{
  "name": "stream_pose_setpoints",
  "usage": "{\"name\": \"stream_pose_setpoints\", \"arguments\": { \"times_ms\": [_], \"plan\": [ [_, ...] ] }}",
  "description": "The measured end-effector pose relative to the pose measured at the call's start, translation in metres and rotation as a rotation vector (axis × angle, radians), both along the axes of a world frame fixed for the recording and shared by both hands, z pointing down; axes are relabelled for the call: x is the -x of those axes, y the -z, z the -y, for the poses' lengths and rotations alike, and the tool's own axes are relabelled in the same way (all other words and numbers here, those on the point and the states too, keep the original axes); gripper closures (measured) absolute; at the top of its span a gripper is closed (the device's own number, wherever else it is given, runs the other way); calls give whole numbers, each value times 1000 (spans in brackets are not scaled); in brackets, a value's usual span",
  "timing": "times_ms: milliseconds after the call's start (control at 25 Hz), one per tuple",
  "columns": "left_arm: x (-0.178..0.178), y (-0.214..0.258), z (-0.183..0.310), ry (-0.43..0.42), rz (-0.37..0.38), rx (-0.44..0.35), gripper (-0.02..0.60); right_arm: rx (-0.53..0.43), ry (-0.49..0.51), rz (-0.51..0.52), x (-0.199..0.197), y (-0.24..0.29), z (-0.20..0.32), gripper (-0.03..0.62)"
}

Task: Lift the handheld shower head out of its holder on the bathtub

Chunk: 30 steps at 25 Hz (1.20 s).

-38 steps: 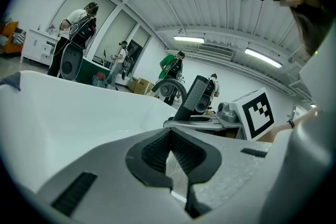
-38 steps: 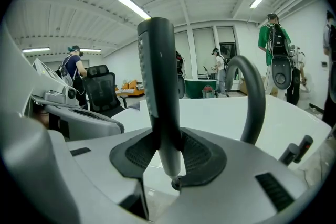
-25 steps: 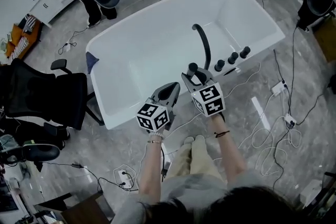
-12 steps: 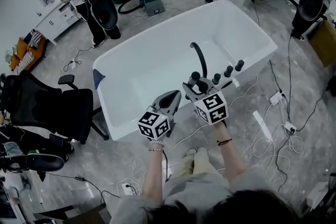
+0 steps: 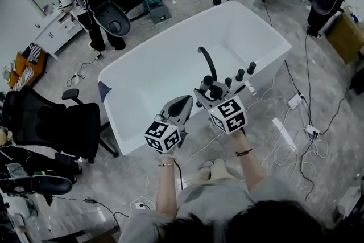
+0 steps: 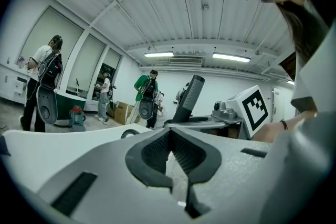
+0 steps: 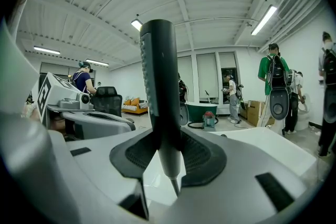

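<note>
The white bathtub [image 5: 165, 65] fills the middle of the head view, with a curved black spout [image 5: 206, 61] and a row of black knobs [image 5: 240, 74] on its near rim. My right gripper [image 5: 212, 91] is shut on the dark grey shower head [image 5: 216, 90], just above that rim. In the right gripper view the shower head [image 7: 160, 92] stands upright between the pads. My left gripper [image 5: 182, 104] hangs beside it to the left, shut and empty. From the left gripper view the shower head [image 6: 190, 99] rises to the right, beyond the left gripper [image 6: 170, 157].
A black office chair [image 5: 57, 122] stands left of the tub. White cables and a power strip [image 5: 296, 101] lie on the floor at the right. A red vacuum [image 5: 152, 0] and people wearing gear stand beyond the tub.
Both grippers have risen side by side above the tub rim. The shower head has come up with the right gripper.
</note>
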<state>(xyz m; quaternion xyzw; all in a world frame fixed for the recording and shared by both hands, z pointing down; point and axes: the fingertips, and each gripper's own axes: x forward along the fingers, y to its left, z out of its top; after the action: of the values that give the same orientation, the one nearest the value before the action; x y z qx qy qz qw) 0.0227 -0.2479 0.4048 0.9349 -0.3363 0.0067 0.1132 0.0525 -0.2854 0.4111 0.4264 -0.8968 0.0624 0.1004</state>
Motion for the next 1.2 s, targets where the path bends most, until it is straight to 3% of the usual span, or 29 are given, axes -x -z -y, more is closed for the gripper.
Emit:
{"name": "stream_pose_setpoints", "arguments": {
  "times_ms": [520, 1200],
  "plan": [
    [-11, 35, -14, -41, 14, -83, 577, -77, -22, 44, -16, 49, -20, 461],
    [-11, 41, -13, -65, 1, -94, 577, -98, -21, 46, -15, 55, -26, 461]
  ]
}}
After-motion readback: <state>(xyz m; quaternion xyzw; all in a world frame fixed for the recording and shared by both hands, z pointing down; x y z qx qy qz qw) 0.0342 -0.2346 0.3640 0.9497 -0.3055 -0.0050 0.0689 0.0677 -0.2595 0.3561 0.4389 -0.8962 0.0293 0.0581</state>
